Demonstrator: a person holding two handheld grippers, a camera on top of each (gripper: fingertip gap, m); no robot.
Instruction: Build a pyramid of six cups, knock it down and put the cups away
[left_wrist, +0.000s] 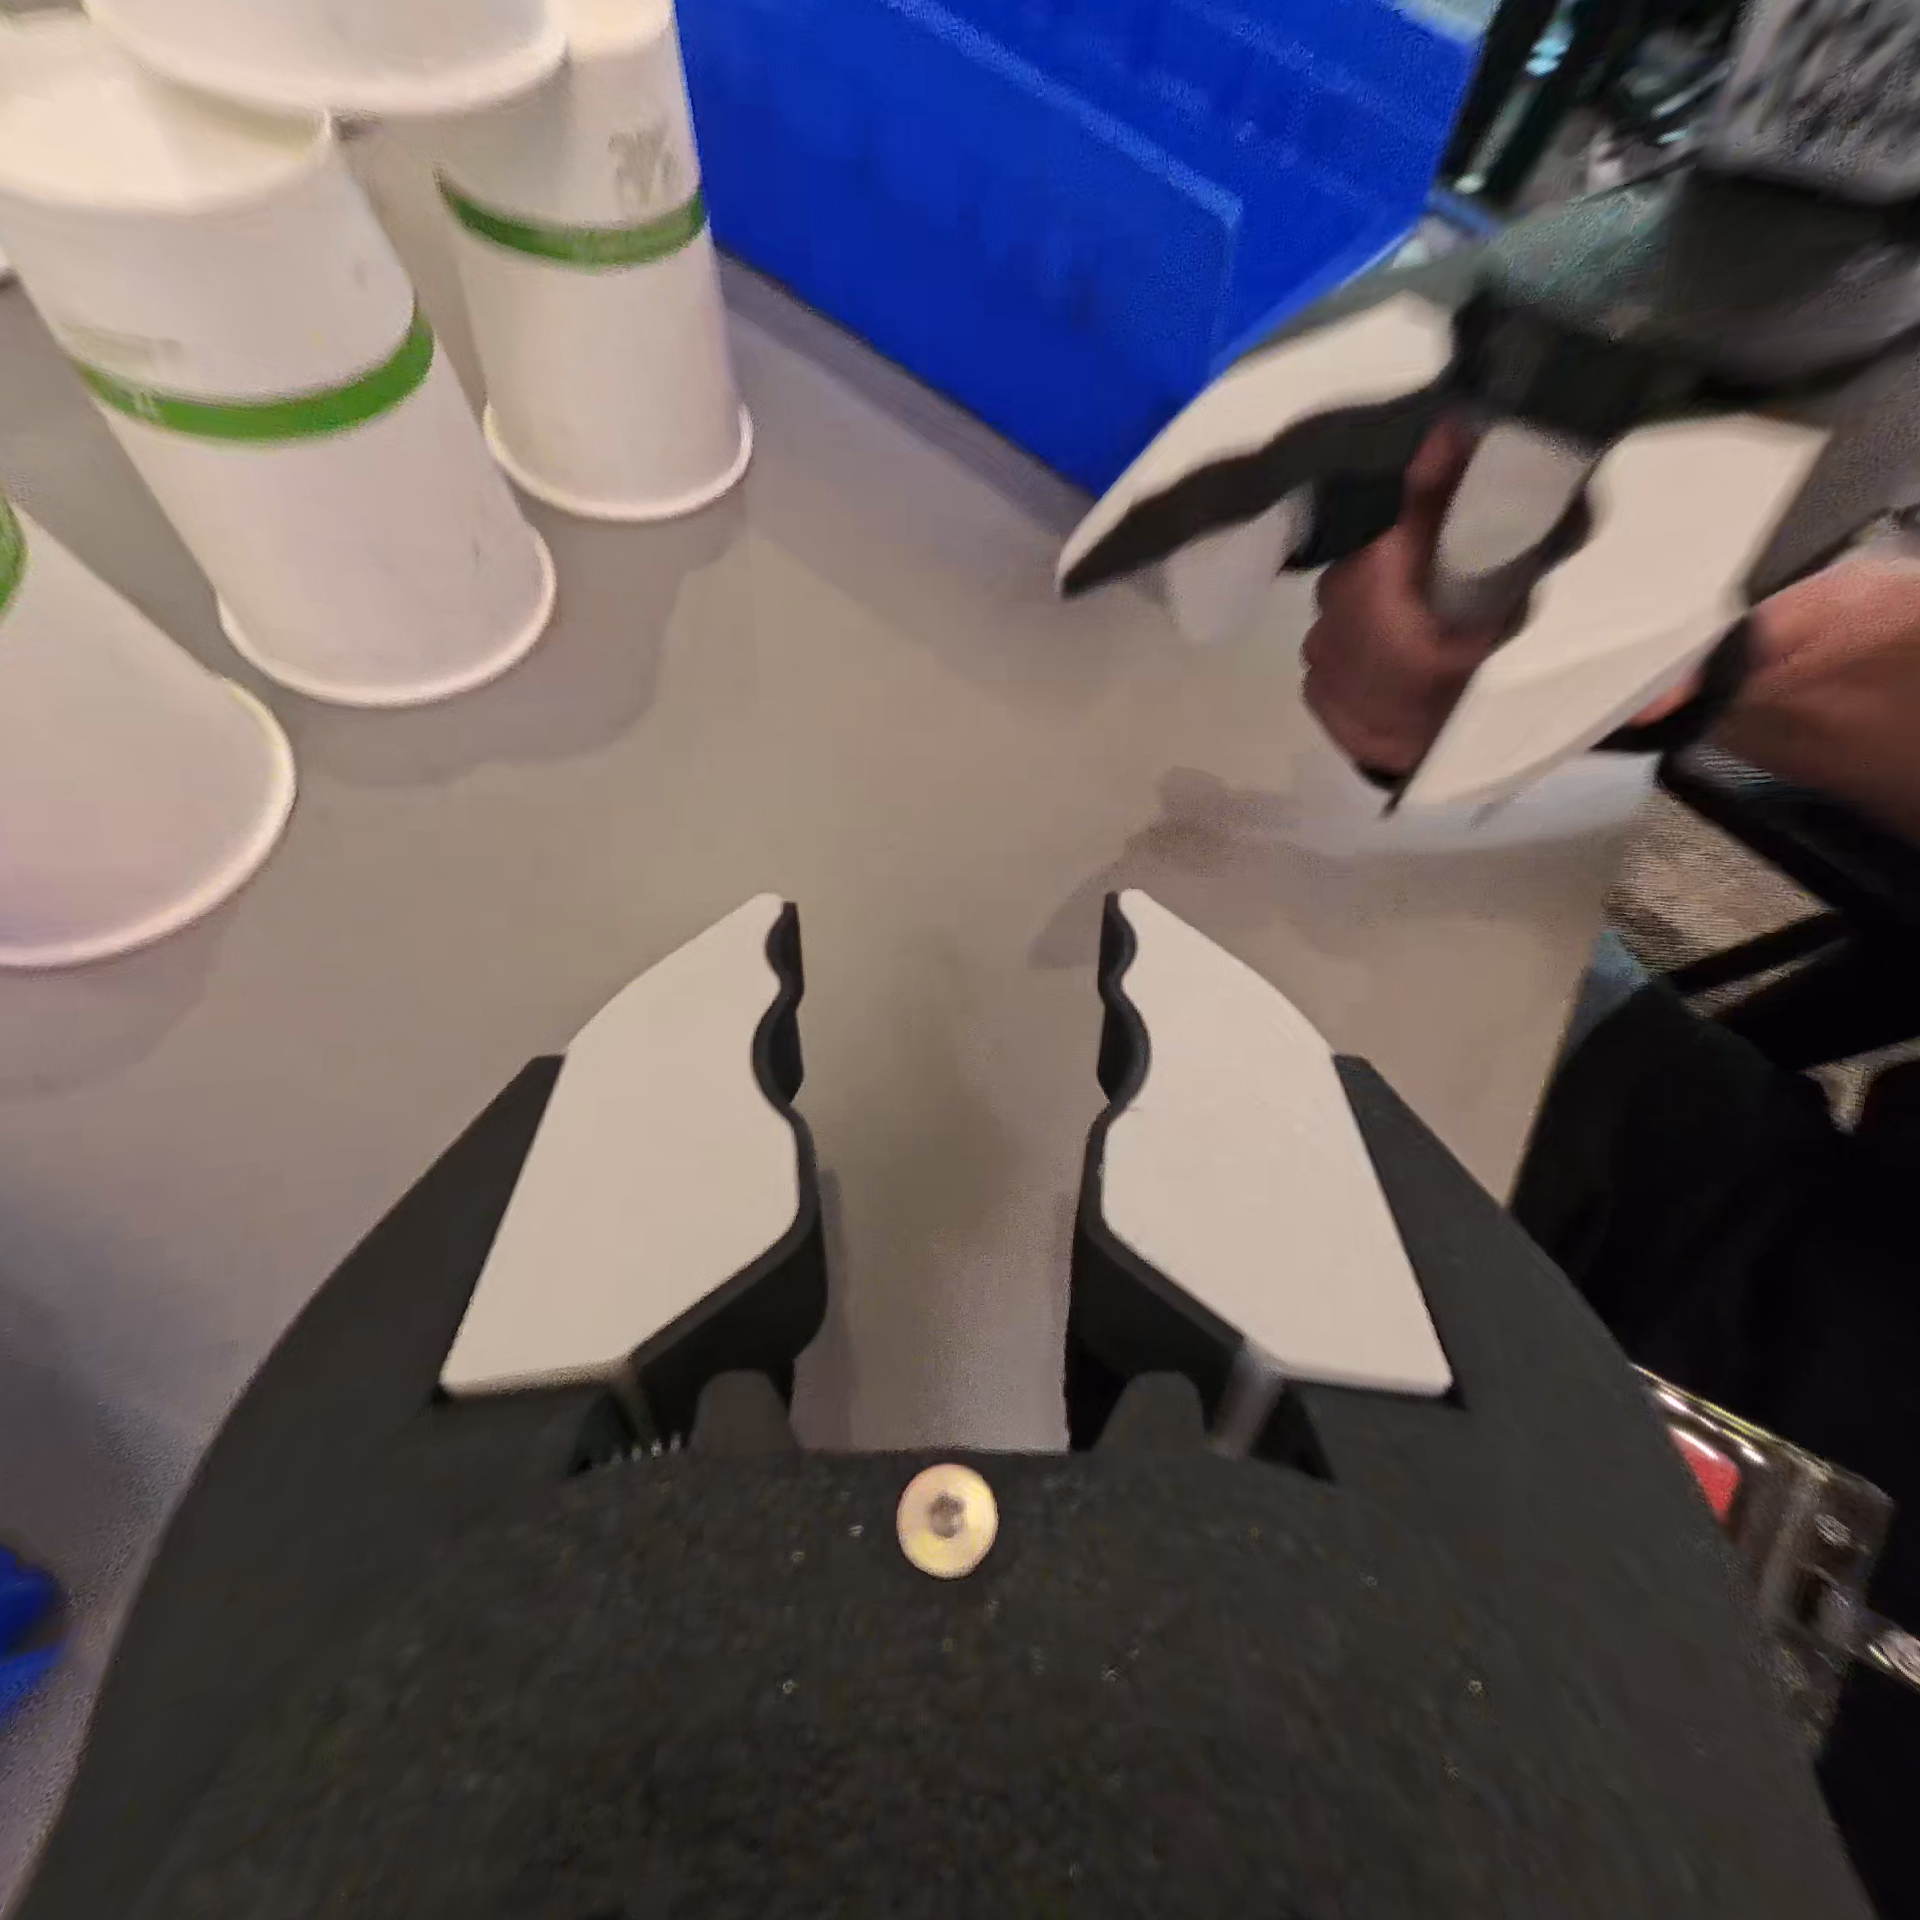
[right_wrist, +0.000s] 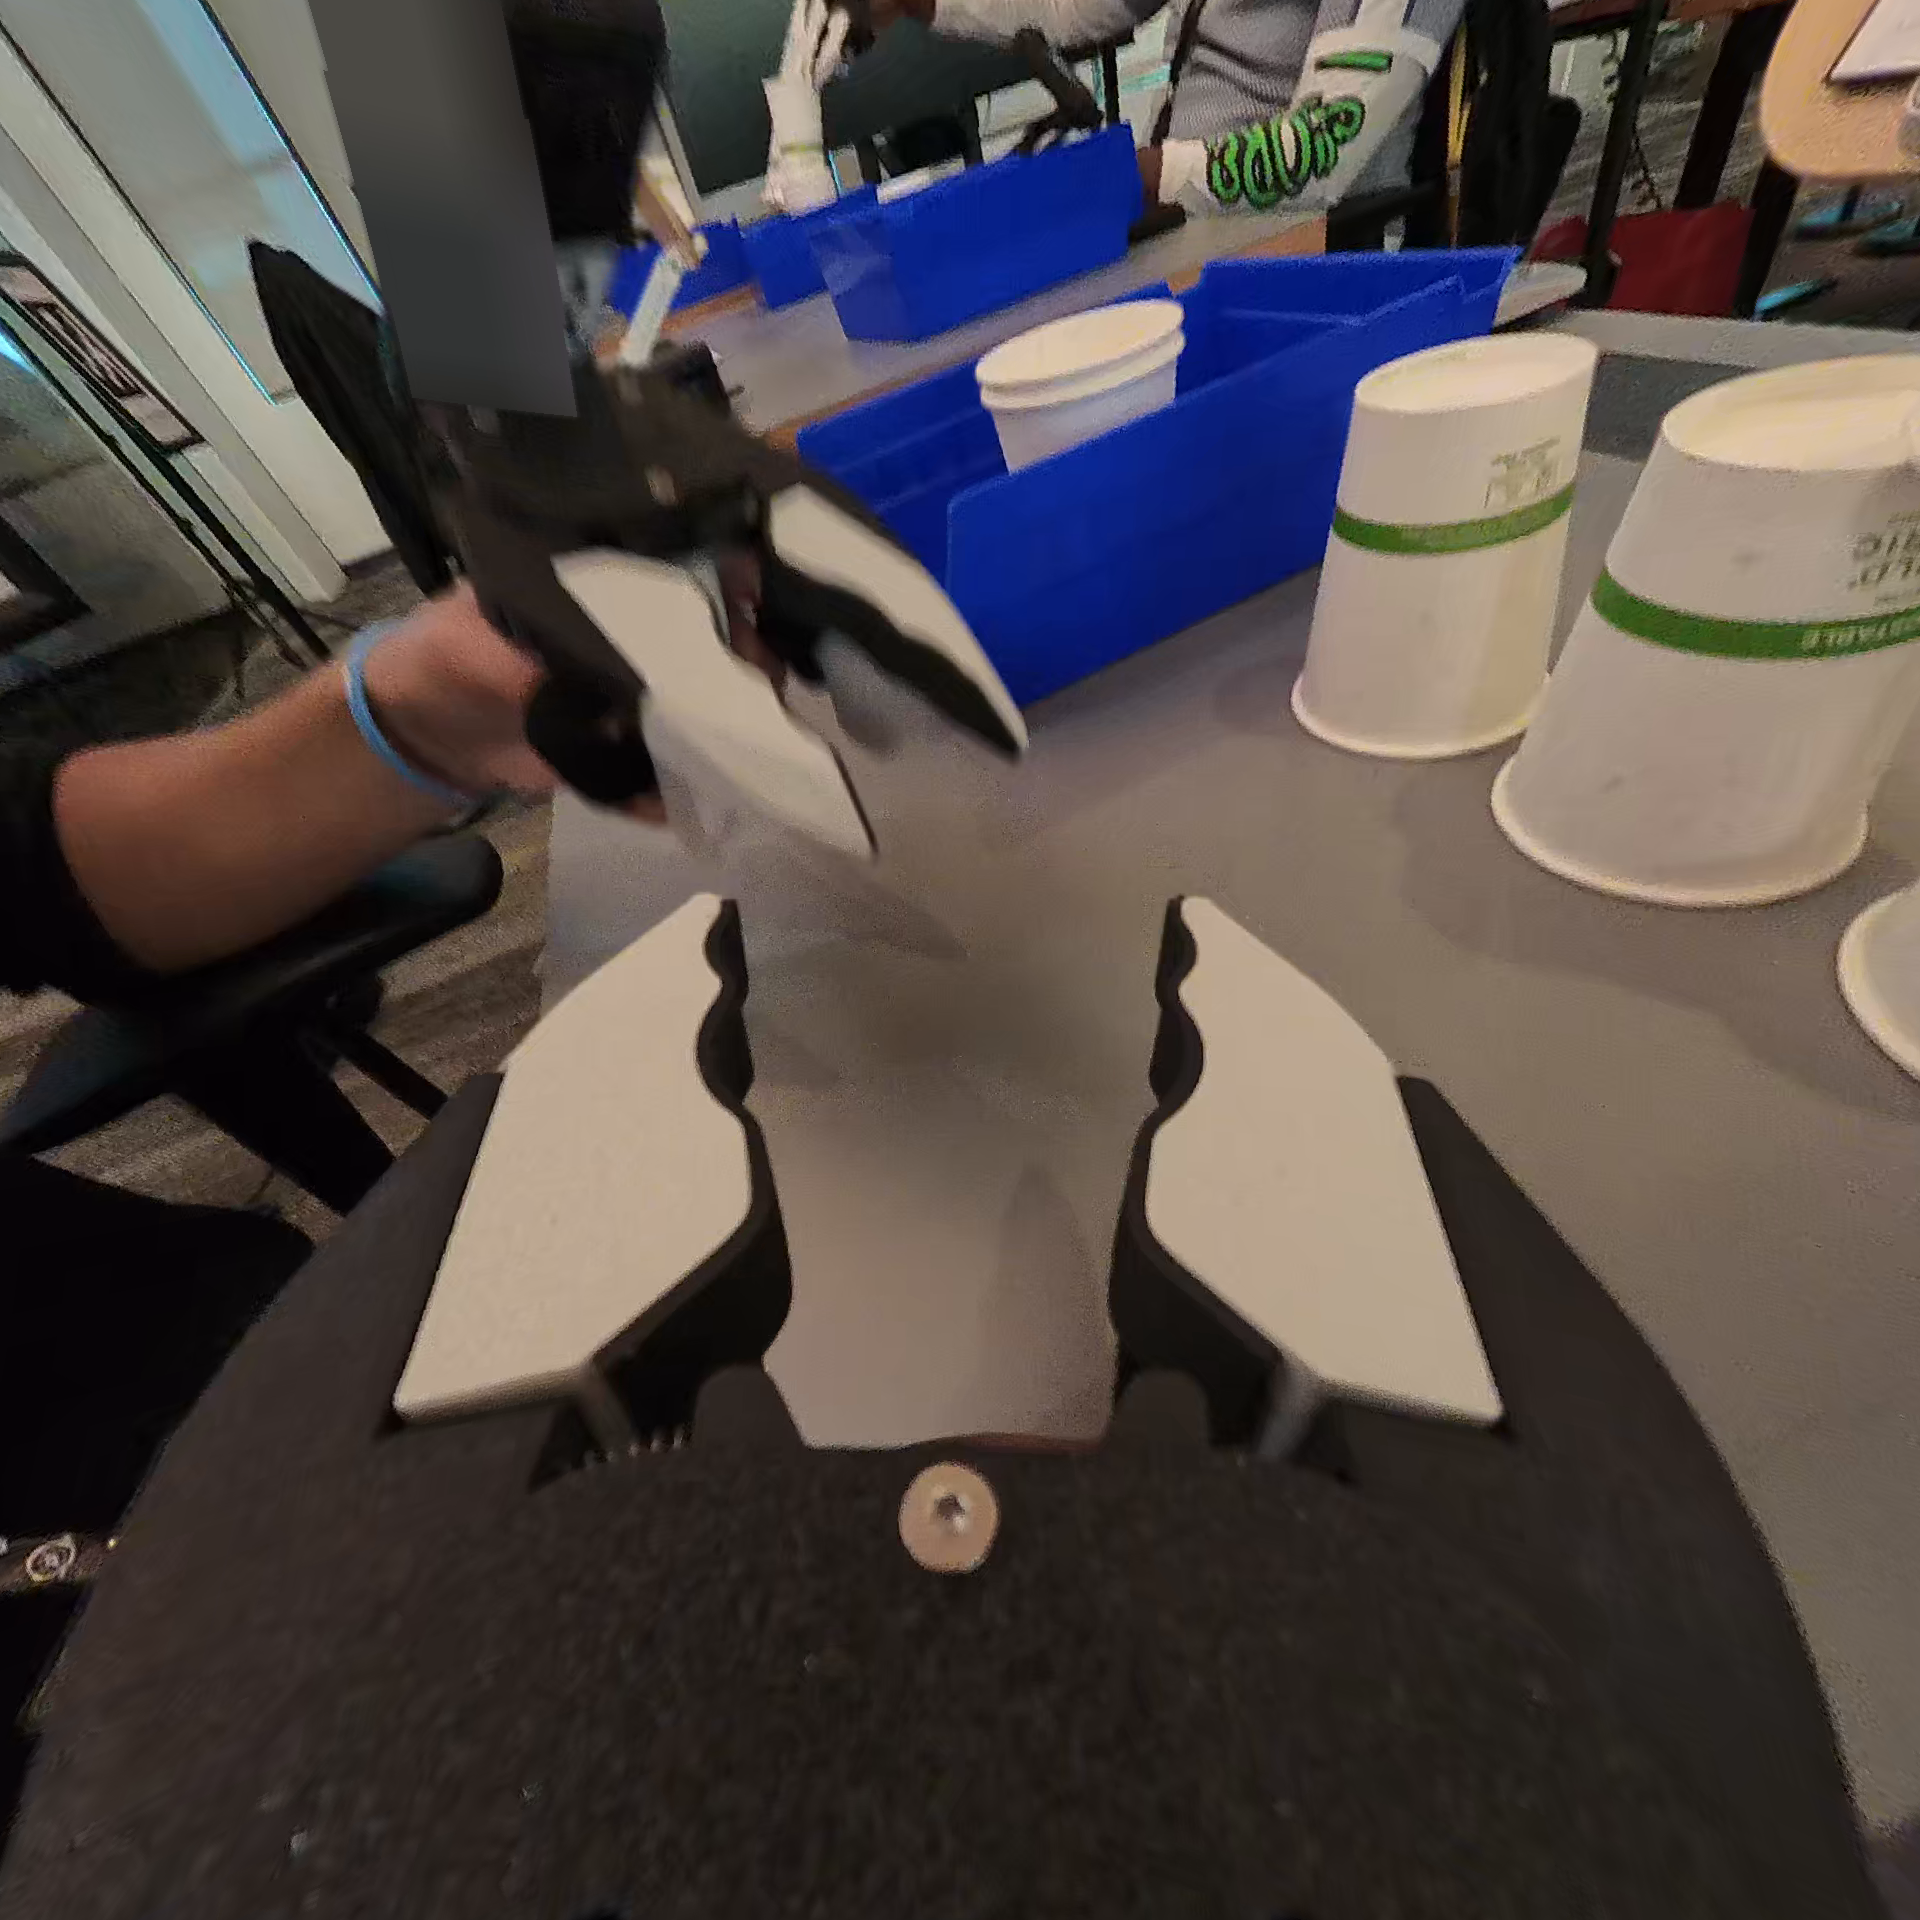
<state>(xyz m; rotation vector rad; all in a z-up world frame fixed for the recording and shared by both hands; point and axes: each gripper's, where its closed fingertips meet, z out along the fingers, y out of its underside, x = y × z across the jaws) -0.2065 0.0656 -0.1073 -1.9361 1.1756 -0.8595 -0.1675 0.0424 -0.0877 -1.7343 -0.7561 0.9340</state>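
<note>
Left wrist view: left gripper and right gripper, jaws parted and empty; inverted paper cups stacked on grey tabletop beside blue bin. Risk: a careless sweep scatters cups off the edge.

Both grippers hover empty over the grey table: left gripper jaws parted, right gripper wider, each looks hand-held, though blurry.

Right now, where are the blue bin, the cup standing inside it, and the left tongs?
blue bin (right_wrist: 1122, 561): right wrist view, on its front wall.
cup inside the bin (right_wrist: 1081, 390): right wrist view, on its white side below the rim.
left tongs (left_wrist: 951, 914): left wrist view, midway between the two open tips.
</note>
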